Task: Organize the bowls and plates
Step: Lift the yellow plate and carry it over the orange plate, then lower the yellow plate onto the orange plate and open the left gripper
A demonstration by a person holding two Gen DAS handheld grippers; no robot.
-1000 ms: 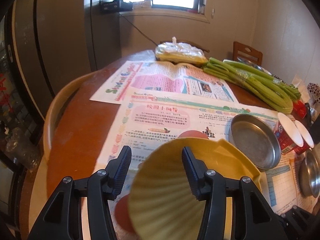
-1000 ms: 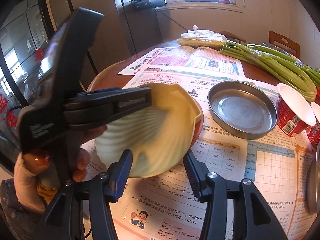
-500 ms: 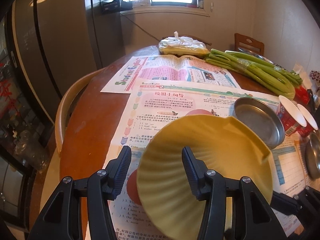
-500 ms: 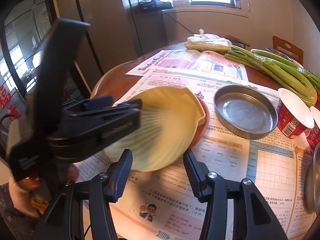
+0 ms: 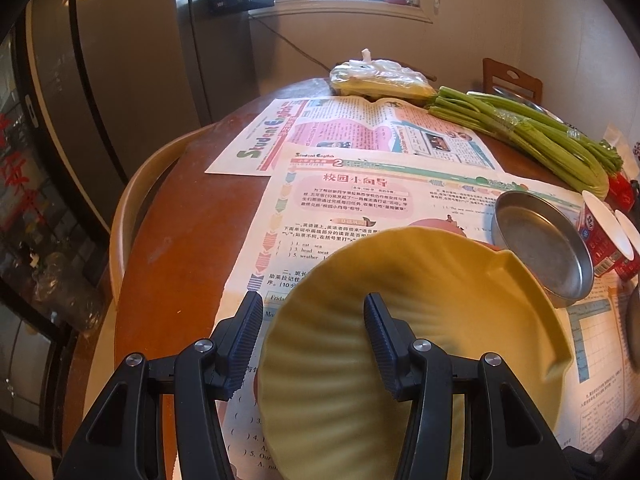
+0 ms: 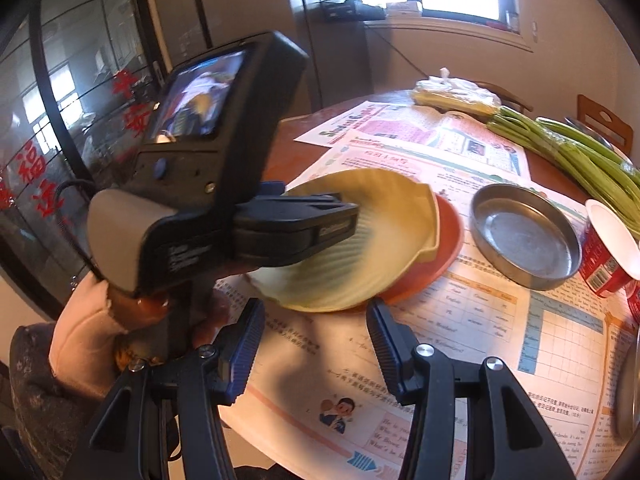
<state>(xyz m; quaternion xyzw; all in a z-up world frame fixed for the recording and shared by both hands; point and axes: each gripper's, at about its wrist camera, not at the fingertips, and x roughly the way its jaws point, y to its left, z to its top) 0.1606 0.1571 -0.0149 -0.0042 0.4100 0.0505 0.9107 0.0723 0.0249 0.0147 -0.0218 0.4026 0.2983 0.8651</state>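
Note:
A yellow shell-shaped plate (image 5: 440, 320) lies slightly tilted on a red plate (image 6: 448, 240), which shows only as a rim beneath it. My left gripper (image 5: 310, 320) is shut on the yellow plate's near rim, one finger inside the dish and one outside. In the right wrist view the yellow plate (image 6: 384, 216) has the left gripper (image 6: 352, 220) across its left side, with a hand holding the tool below. My right gripper (image 6: 316, 328) hovers open over the newspaper just in front of the plates, with nothing between its fingers.
A round steel pan (image 6: 524, 236) sits right of the plates, red paper cups (image 6: 608, 252) beyond it. Celery stalks (image 5: 520, 132) and a plastic bag (image 5: 380, 78) lie at the far side. Another steel dish (image 6: 628, 392) peeks in at the right edge. A chair back (image 5: 136, 200) curves along the table's left edge.
The yellow plate went from steeply tilted in the air to lying low on the red plate, still in my left gripper. My right gripper drew back slightly from it.

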